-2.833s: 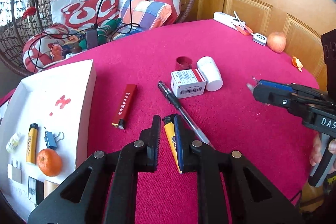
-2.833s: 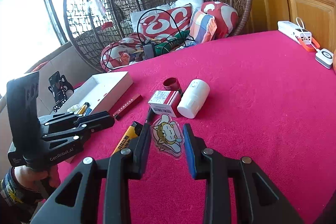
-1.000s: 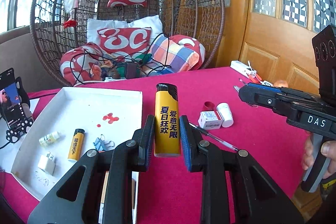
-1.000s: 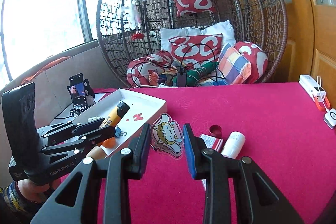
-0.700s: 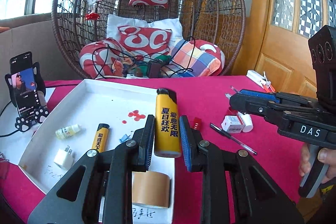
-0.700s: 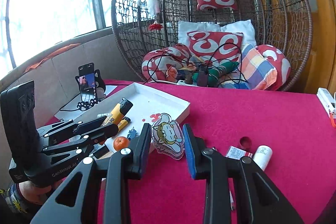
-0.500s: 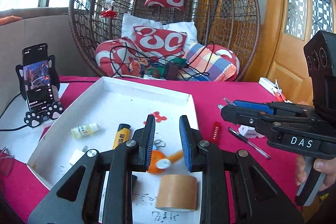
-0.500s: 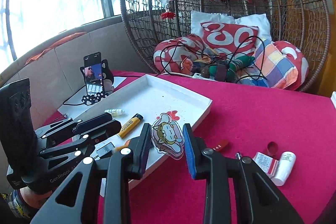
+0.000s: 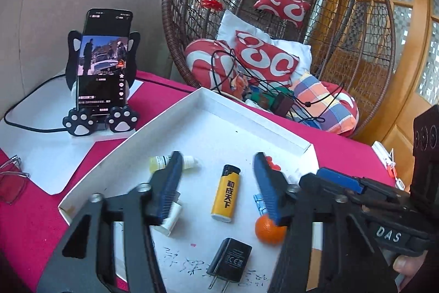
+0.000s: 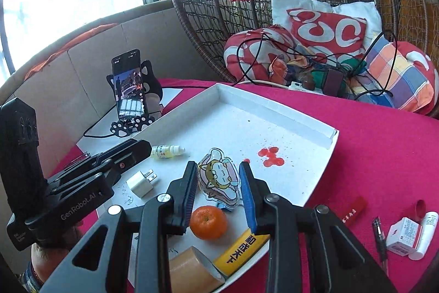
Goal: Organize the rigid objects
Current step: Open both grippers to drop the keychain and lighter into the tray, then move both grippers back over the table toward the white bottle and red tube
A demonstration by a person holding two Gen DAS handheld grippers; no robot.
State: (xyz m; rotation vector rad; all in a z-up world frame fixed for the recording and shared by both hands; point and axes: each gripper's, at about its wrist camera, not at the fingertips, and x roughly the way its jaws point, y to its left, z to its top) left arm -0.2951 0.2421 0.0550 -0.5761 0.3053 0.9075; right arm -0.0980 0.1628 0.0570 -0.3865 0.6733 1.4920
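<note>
Both grippers were over the white tray.
The left gripper had just opened wide and held nothing; a yellow lighter lay below, between its jaws. The right gripper was opening slightly, the cartoon charm loose between its pads.

A home sitting room; a wicker hanging chair with cushions; a panelled wooden door.
</note>
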